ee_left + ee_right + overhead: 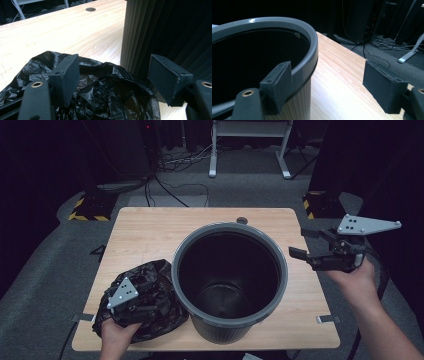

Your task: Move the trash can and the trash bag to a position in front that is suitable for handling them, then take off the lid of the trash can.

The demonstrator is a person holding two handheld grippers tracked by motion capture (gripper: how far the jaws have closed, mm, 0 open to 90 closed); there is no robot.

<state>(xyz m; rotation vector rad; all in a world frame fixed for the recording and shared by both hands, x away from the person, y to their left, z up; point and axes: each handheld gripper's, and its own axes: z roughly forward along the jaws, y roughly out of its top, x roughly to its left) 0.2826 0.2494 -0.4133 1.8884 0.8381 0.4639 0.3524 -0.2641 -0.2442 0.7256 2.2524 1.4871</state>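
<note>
a crumpled black bin bag (150,292) lay on the near left corner of the wooden table (150,232), just beside and apparently touching the ribbed wall of a dark bin (230,277) that stood upright and unlined at the near middle. the left gripper (137,312) rested over the bag with its jaws apart, film beneath and between them but not pinched. the right gripper (305,247) was held in the air off the bin's right side, jaws apart and empty, pointing toward the rim. the bag was judged very light, limp and slippery, prone to slide out of a shallow pinch and to tear if dragged over an edge; a bunched fold or the open hem looked the best place to take hold, so that several layers sat between the pads. the bin was judged stiff and fairly light, and best steadied at its thick grey rim. the high view gave the whole layout and the bin's bare interior. the left gripper view showed the bag's (105,97) creases close up, the jaws straddling a raised fold, and the bin's (160,35) wall ribbing. the right gripper view showed the rim (312,40) near its own left jaw, not gripped, with cables on the floor (374,47) beyond the table.
</note>
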